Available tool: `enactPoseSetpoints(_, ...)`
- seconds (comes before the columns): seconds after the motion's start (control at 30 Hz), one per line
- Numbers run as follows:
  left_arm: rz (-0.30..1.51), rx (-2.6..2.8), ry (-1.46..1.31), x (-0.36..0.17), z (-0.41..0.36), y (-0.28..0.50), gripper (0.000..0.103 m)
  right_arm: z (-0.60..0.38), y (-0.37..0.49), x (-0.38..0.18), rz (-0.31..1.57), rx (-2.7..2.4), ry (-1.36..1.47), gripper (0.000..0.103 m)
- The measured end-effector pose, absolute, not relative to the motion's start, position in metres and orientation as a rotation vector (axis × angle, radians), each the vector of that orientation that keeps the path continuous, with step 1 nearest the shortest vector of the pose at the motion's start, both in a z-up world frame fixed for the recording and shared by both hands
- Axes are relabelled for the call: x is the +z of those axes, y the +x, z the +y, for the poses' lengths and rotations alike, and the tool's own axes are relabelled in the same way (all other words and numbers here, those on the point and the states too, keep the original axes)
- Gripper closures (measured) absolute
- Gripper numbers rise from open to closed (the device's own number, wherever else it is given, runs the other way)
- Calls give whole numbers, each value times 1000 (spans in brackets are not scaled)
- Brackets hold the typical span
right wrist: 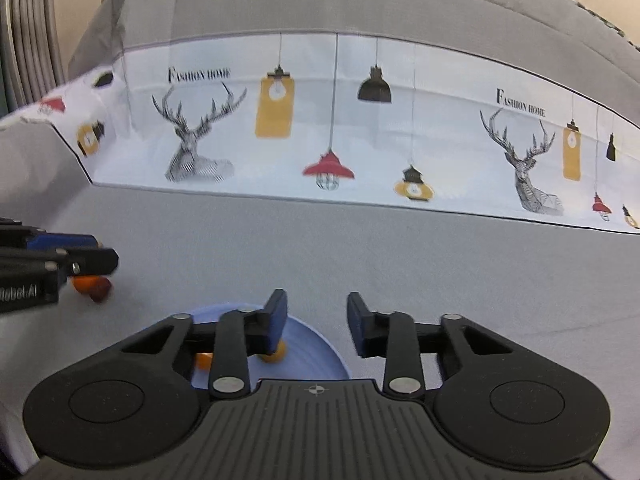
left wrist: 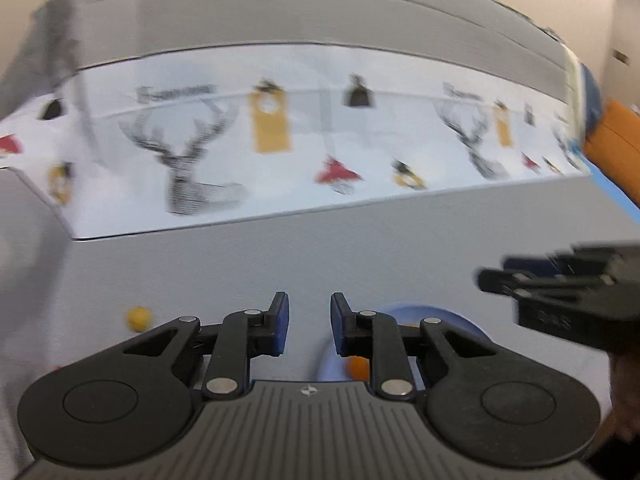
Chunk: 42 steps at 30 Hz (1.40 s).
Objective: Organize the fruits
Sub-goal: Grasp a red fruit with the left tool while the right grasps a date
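A light blue plate [right wrist: 316, 344] lies on the grey cloth, below my right gripper [right wrist: 317, 322], which is open and empty. Small orange fruits [right wrist: 276, 354] sit on the plate, partly hidden by the fingers. My left gripper [left wrist: 309, 320] is open and empty; the plate [left wrist: 456, 320] shows behind its right finger with an orange fruit [left wrist: 357, 366] on it. A yellow fruit [left wrist: 138, 317] lies on the cloth to its left. In the right wrist view the left gripper [right wrist: 80, 256] is at the left edge, above an orange fruit [right wrist: 86, 283] and a dark red one [right wrist: 101, 290].
The grey tablecloth [right wrist: 360, 248] has a white band printed with deer heads and lamps [right wrist: 332, 128] along the far side. The right gripper's body [left wrist: 568, 292] enters the left wrist view from the right. An orange and blue object [left wrist: 612, 140] is at far right.
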<state>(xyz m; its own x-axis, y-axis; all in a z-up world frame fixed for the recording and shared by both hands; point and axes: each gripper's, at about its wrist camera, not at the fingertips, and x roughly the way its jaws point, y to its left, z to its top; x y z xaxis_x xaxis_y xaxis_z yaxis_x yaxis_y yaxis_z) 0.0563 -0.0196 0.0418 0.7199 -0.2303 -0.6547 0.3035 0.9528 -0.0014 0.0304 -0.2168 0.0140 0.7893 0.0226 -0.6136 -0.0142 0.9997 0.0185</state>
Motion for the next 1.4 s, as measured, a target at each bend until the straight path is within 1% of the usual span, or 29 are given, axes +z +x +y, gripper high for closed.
enactPoseSetpoints(0.03, 711, -263, 90, 44, -10, 62, 78, -214, 31, 16, 652, 26, 25, 76)
enactPoseSetpoints(0.1, 728, -175, 33, 43, 14, 75, 78, -205, 33, 18, 637, 45, 41, 76)
enactPoseSetpoints(0.17, 747, -59, -20, 47, 38, 92, 75, -193, 36, 21, 623, 74, 53, 76)
enactPoseSetpoints(0.27, 769, 155, -57, 35, 77, 108, 73, -171, 40, 21, 617, 124, 65, 76)
enactPoseSetpoints(0.3, 801, 207, -66, 27, 87, 111, 73, -163, 41, 20, 621, 144, 67, 76)
enactPoseSetpoints(0.33, 870, 280, -98, 18, 100, 116, 73, -154, 43, 19, 625, 164, 64, 76)
enactPoseSetpoints(0.37, 915, 328, -151, 11, 112, 120, 72, -144, 45, 18, 628, 184, 59, 76)
enactPoseSetpoints(0.4, 944, 362, -213, 5, 123, 123, 69, -136, 47, 17, 629, 202, 53, 76)
enactPoseSetpoints(0.47, 967, 407, -249, 1, 133, 128, 49, -119, 50, 14, 635, 234, 50, 76)
enactPoseSetpoints(0.53, 976, 437, -246, -1, 134, 132, 45, -103, 54, 7, 651, 267, 59, 76)
enactPoseSetpoints(0.77, 1037, 499, -241, -15, 142, 150, 45, -54, 74, -28, 723, 381, 25, 74)
enactPoseSetpoints(0.8, 1045, 501, -236, -19, 143, 151, 45, -49, 79, -31, 728, 393, 27, 70)
enactPoseSetpoints(0.83, 1053, 501, -232, -21, 144, 153, 45, -46, 82, -34, 730, 398, 28, 65)
enactPoseSetpoints(0.9, 1072, 504, -223, -26, 145, 152, 46, -40, 92, -41, 740, 404, 24, 61)
enactPoseSetpoints(0.93, 1073, 507, -227, -26, 146, 151, 47, -39, 97, -44, 748, 405, 22, 61)
enactPoseSetpoints(1.03, 1073, 507, -206, -26, 147, 150, 56, -33, 112, -58, 792, 398, 8, 61)
enactPoseSetpoints(1.1, 1084, 510, -195, -29, 146, 153, 60, -29, 119, -67, 827, 370, -10, 61)
enactPoseSetpoints(1.17, 1089, 515, -193, -30, 148, 153, 69, -29, 124, -74, 850, 368, 15, 61)
enactPoseSetpoints(1.2, 1089, 517, -193, -30, 148, 153, 70, -29, 126, -76, 853, 368, 19, 63)
enactPoseSetpoints(1.23, 1088, 516, -198, -30, 149, 152, 70, -29, 126, -77, 847, 369, 14, 76)
enactPoseSetpoints(1.27, 1086, 513, -200, -29, 149, 150, 71, -29, 126, -77, 846, 379, 13, 85)
enactPoseSetpoints(1.4, 1063, 518, -194, -22, 150, 142, 72, -34, 123, -75, 842, 385, 25, 84)
